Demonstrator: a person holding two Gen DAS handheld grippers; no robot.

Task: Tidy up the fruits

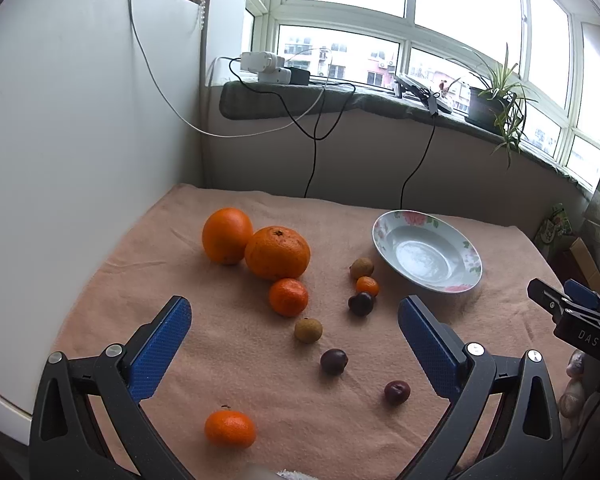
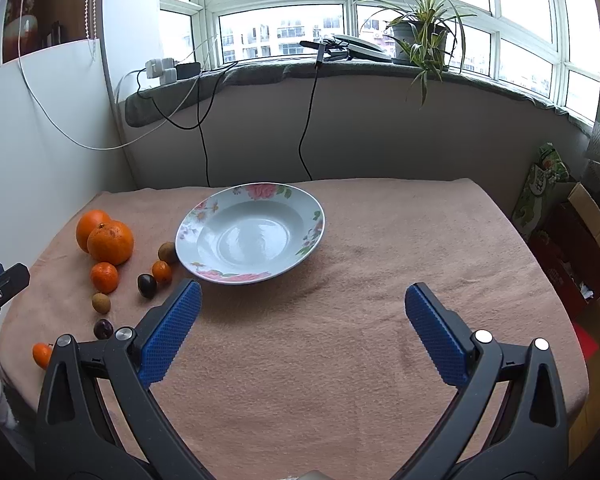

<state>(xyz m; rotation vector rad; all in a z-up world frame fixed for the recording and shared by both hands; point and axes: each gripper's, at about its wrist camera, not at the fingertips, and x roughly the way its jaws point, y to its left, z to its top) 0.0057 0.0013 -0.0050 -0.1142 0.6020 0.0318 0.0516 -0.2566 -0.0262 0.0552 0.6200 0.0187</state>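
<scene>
With both my grippers spread wide and holding nothing, the fruits lie loose on the cloth straight ahead of my left gripper [image 1: 295, 330], a longan [image 1: 308, 330] between its fingers, while the empty plate [image 2: 204, 208] sits ahead of my right gripper [image 2: 302, 320], so left is nearer.

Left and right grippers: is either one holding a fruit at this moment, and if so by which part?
Nothing is held. The left gripper and right gripper both have their jaws wide open, with only the cloth and loose fruit showing between them. The plate is empty.
</scene>
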